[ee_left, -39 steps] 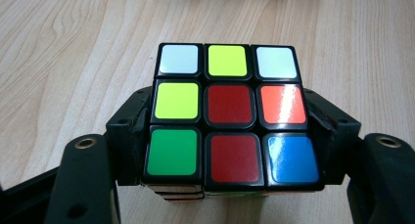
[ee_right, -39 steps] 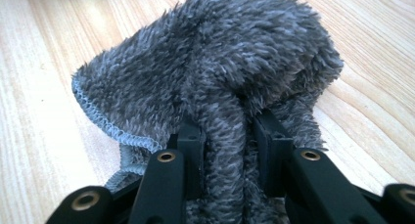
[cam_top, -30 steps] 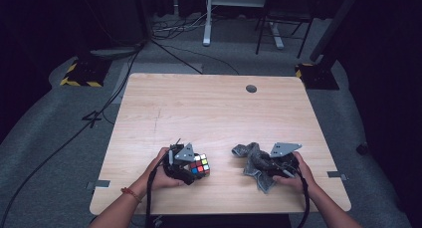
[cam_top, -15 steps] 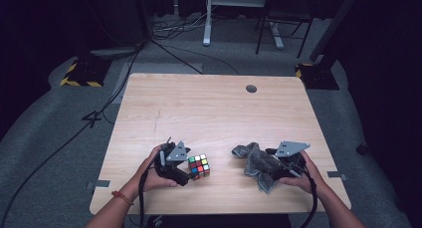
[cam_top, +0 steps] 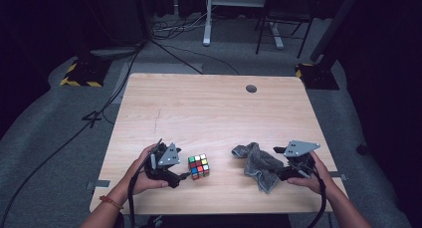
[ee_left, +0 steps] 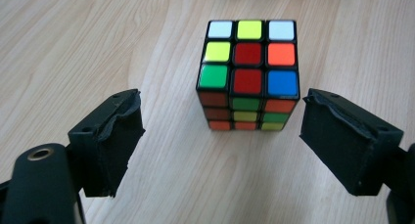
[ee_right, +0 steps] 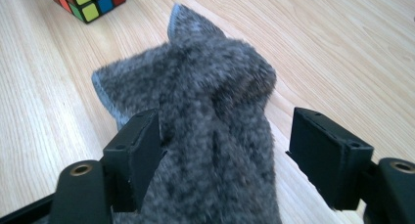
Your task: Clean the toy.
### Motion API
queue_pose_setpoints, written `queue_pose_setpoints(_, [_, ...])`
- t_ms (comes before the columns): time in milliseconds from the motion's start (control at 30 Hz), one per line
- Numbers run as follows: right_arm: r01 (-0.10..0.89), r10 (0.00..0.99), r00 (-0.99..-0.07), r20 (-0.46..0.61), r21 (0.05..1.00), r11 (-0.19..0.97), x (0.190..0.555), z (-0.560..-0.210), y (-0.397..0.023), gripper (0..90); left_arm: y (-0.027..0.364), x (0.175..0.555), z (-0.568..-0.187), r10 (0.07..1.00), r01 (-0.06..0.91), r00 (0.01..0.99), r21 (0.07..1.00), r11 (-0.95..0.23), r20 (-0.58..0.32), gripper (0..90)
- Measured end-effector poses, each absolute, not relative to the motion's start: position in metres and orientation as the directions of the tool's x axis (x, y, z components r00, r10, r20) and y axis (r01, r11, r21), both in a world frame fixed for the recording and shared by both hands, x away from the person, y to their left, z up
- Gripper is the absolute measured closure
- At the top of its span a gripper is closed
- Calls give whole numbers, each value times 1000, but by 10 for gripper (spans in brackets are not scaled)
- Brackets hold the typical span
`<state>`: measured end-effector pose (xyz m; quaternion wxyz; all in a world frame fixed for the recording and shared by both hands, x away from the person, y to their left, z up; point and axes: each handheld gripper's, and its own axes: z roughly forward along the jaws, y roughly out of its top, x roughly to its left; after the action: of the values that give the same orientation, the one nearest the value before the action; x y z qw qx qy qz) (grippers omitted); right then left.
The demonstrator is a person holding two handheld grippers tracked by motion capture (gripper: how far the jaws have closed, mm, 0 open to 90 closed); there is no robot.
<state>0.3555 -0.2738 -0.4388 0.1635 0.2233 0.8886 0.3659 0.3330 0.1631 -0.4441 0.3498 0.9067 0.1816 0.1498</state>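
Observation:
A scrambled colour cube (cam_top: pixel 199 167) stands on the wooden table (cam_top: pixel 209 108) near its front edge, left of centre. My left gripper (cam_top: pixel 183 175) lies just left of it. In the left gripper view the cube (ee_left: pixel 247 72) sits a little ahead of the left gripper (ee_left: pixel 220 131), and neither pad touches it. Those jaws have just been opening. A crumpled grey cloth (cam_top: pixel 261 163) lies to the right. My right gripper (ee_right: pixel 227 150) straddles the cloth (ee_right: pixel 215 116) with its jaws wide; they too have just been opening. One jaw brushes the cloth, the other stands apart.
A round cable hole (cam_top: pixel 251 88) sits in the table's far side. Beyond the table are a desk frame (cam_top: pixel 206 19), floor cables and a yellow-striped base (cam_top: pixel 79 73). The cube (ee_right: pixel 90 1) shows at the top left of the right gripper view.
The left gripper let go of the cube and drew back to the left. The right gripper opened off the cloth and pulled back to the right. Cube and cloth stayed put.

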Motion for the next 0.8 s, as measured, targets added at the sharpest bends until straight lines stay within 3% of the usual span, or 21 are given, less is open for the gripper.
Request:
queue_pose_setpoints(467, [319,588,-794,-154,718,619,342,-443,-317,276,195,325,-450,498,278,852,669,-689,159,164])
queue_pose_setpoints(800, [435,697,-709,-106,713,551,343,-468,-355,273,214,331,-463,553,346,822,651,-676,138,172])
